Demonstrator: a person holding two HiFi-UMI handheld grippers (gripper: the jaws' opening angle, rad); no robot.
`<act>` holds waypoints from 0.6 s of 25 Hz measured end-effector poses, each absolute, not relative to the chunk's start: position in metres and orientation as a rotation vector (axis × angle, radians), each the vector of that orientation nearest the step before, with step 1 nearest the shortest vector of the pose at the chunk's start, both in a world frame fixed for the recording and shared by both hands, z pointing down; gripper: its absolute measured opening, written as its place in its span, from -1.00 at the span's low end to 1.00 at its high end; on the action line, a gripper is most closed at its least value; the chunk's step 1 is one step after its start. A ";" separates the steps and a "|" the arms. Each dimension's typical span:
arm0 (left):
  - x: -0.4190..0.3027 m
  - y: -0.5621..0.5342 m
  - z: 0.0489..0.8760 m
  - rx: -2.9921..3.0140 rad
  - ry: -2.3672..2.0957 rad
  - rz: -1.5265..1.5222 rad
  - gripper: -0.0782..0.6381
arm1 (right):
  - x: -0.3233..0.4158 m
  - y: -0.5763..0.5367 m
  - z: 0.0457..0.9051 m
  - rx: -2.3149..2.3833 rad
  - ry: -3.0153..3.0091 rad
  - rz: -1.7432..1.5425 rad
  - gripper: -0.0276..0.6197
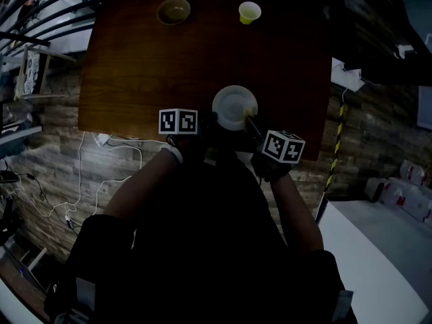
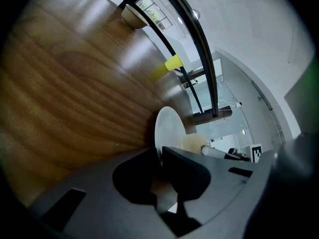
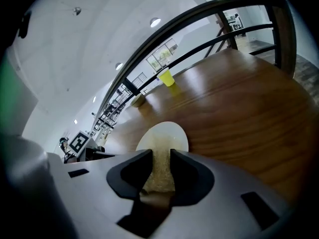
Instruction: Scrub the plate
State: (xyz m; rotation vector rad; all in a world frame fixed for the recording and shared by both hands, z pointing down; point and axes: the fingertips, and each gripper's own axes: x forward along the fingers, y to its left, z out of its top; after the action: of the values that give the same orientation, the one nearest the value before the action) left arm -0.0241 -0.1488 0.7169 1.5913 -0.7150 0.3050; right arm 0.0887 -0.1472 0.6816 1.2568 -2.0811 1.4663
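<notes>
- Jaws of the left gripper [image 2: 160, 154] are clenched on the near rim of the white plate [image 2: 168, 127], probably to keep it from sliding on the counter [image 2: 75, 93].
- Jaws of the right gripper [image 3: 160, 157] grasp a cream scrubber [image 3: 159, 169], which reaches just ahead of them onto the plate's face, placed for rubbing.
- The bowl [image 1: 174, 10] and yellow cup [image 1: 249, 11] stand far beyond both jaws.
</notes>
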 end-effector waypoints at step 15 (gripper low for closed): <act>-0.071 -0.169 0.684 1.637 -0.855 0.226 -0.40 | 0.103 -0.169 0.612 1.405 -2.170 1.423 -0.55</act>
State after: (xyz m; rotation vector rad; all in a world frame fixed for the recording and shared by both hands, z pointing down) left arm -0.0709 -0.1686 0.6843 1.6368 -0.8546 0.2260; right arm 0.1027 -0.1695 0.6119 1.4054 -2.1701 1.4228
